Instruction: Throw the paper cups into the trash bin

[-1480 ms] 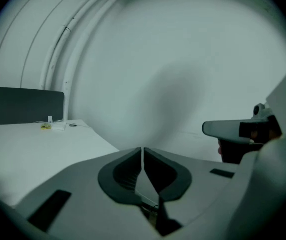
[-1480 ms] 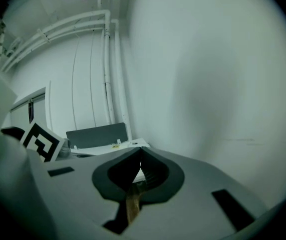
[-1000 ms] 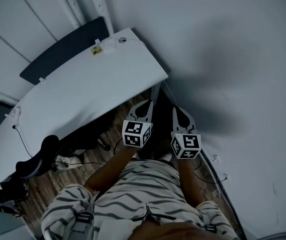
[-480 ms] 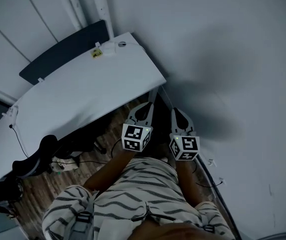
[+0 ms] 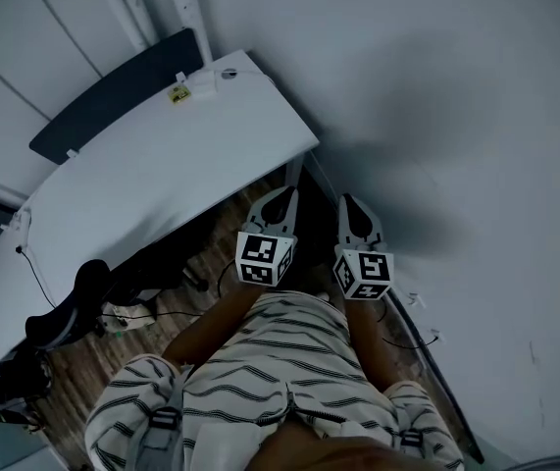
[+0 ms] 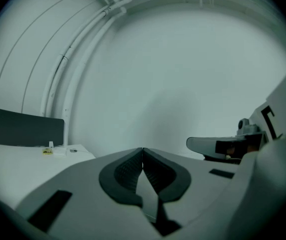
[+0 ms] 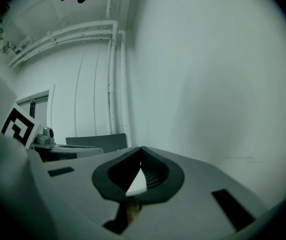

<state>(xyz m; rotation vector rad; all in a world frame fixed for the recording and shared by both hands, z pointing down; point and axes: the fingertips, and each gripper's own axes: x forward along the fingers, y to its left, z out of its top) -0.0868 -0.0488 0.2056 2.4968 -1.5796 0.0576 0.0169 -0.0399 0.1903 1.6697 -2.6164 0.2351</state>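
Now the left hand-held gripper (image 5: 281, 199) and right hand-held gripper (image 5: 349, 207) both sit closed, empty.

Holds the left gripper (image 5: 282, 194) and the right gripper (image 5: 349, 200) low in front of the torso, side by side, near each other but apart. Points both forward and away from the body, roughly parallel, the left a touch ahead of the right. Has both pairs of jaws pressed together at the tips, gripping nothing. Carries a marker cube at the back of each tool: left cube (image 5: 264, 257), right cube (image 5: 364, 273). Reaches down into the handles with bare arms, left forearm (image 5: 211, 330) angled inward, right forearm (image 5: 368, 346) nearly straight; hands hidden behind the cubes.
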